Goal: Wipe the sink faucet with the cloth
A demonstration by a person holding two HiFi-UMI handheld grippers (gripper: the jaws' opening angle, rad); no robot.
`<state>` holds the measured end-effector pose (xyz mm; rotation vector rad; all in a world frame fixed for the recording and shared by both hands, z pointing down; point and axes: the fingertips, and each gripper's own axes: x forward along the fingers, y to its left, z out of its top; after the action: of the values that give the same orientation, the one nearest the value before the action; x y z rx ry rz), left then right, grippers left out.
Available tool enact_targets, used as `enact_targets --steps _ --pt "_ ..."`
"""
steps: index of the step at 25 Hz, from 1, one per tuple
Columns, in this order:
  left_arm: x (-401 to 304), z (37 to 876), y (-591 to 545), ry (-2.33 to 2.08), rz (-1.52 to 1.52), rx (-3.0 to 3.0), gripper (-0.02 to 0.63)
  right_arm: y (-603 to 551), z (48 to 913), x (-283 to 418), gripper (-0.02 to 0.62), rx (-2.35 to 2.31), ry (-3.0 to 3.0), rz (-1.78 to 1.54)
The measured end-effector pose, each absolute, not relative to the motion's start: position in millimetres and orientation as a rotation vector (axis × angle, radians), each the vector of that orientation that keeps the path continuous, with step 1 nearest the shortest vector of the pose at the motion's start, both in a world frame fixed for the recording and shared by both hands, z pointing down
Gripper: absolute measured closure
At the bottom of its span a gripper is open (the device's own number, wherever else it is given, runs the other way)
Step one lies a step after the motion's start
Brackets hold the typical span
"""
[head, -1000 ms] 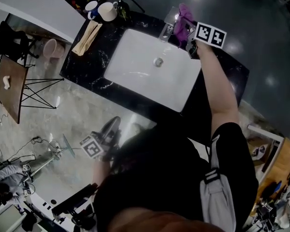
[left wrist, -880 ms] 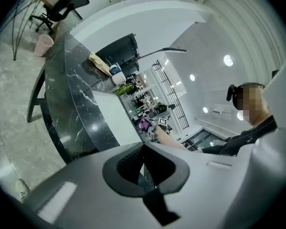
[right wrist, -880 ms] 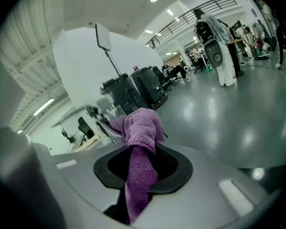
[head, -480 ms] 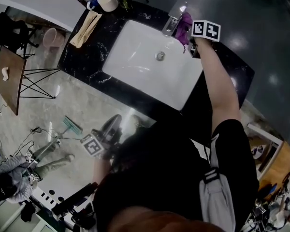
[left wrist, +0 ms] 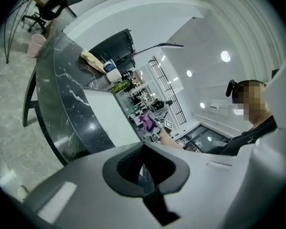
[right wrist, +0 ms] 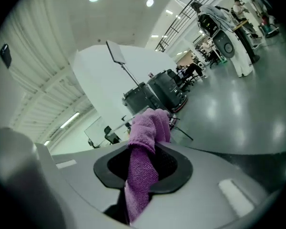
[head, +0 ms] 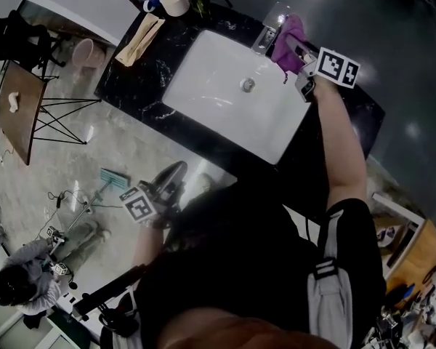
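Cloth between right gripper fingers

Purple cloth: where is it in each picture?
Head view: the purple cloth is top, right of middle, beside the faucet, in the right tongs.
Left gripper view: tiny, near the middle, past the white sink.
Right gripper view: middle, pinched in the tongs.
Shared landmark: the right tongs holding it.

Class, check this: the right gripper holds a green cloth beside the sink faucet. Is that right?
No: the cloth is purple, not green, as the right gripper view shows. The right gripper does hold it beside the sink faucet.
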<state>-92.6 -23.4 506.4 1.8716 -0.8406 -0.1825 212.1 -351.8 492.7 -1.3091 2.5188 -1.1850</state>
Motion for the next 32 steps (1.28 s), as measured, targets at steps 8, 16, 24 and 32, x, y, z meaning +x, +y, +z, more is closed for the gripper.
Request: enact_targets --steps 8,16,24,32 --pt "-103.3 471.7 -42.2 -0.73 -0.233 2.011 0.604 -203.0 411.1 106.4 0.5 -0.881 2.669 -1.136" --pt "-97.6 435.3 -37.7 -0.54 -0.234 2.128 0.476 -59.6 432.6 -15.8 0.499 -0.612 2.705 -1.319" --pt "-89.2 429.9 0.2 -0.302 -0.173 2.153 0.36 24.4 446.0 -93.9 0.497 -0.521 2.842 -1.334" --pt "-117.6 454.6 16.9 -0.29 -0.218 2.079 0.496 50.3 464.0 -119.7 0.455 -0.64 2.834 -1.333"
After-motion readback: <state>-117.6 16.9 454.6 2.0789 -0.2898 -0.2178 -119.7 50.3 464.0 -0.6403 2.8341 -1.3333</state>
